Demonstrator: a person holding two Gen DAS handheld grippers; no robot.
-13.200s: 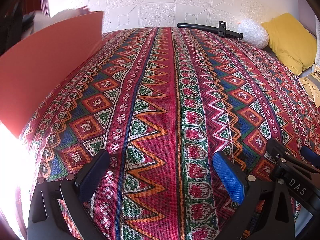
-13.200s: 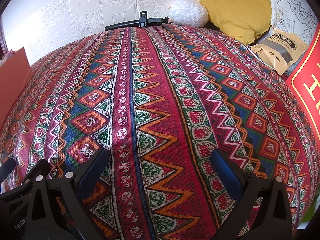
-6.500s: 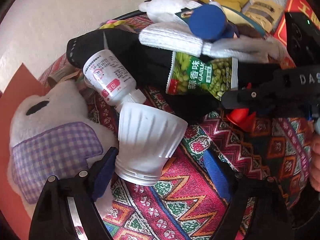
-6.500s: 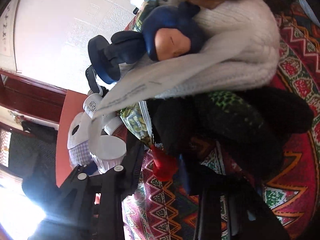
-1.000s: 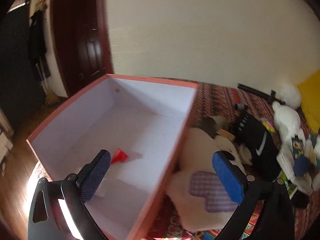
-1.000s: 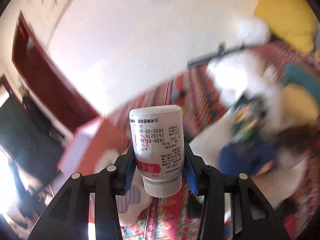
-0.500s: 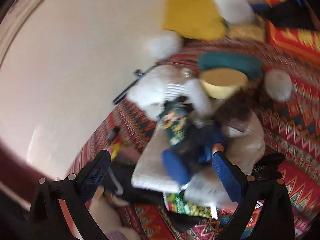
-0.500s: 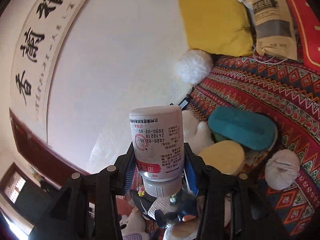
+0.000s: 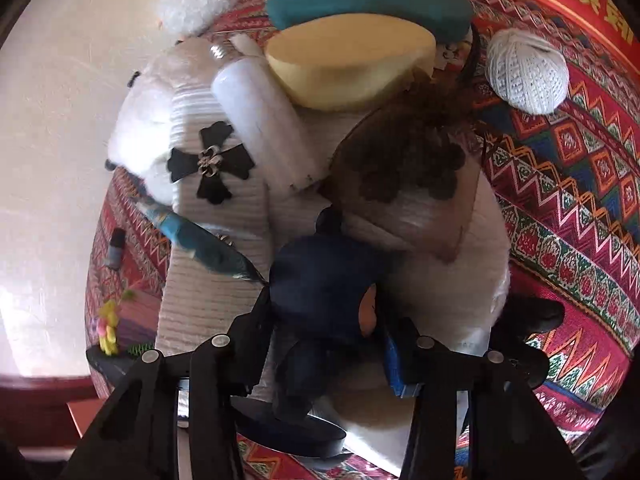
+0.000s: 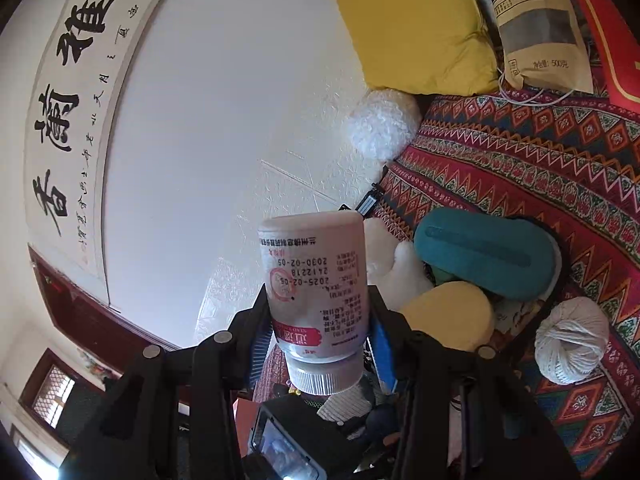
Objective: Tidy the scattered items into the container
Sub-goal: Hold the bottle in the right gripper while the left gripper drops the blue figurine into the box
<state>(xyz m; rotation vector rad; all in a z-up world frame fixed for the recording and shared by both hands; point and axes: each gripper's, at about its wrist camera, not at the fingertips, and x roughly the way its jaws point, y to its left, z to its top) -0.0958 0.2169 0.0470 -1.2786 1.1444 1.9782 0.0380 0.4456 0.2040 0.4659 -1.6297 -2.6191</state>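
A navy-blue figure with a peach face (image 9: 320,280) lies on the pile of items on the patterned bedspread (image 9: 580,184). My left gripper (image 9: 324,324) points down at it, jaws closing, with a pad on each side of its head and touching it. My right gripper (image 10: 316,320) is raised and shut on a white bottle with a red label (image 10: 316,272), held cap toward the camera. An orange corner of the box (image 9: 82,420) shows at the lower left edge.
Around the figure lie a white knit cloth with a black cross (image 9: 212,164), a white tube (image 9: 260,120), a yellow sponge (image 9: 348,68), a teal pad (image 9: 368,0), a brown curly piece (image 9: 404,148) and a yarn ball (image 9: 528,76). A yellow pillow (image 10: 416,28) and a paper bag (image 10: 536,28) lie by the wall.
My left gripper swung from over the box to the pile, dropped onto the blue figure and narrowed its jaws around it. The right gripper kept hold of the bottle while turning toward the wall.
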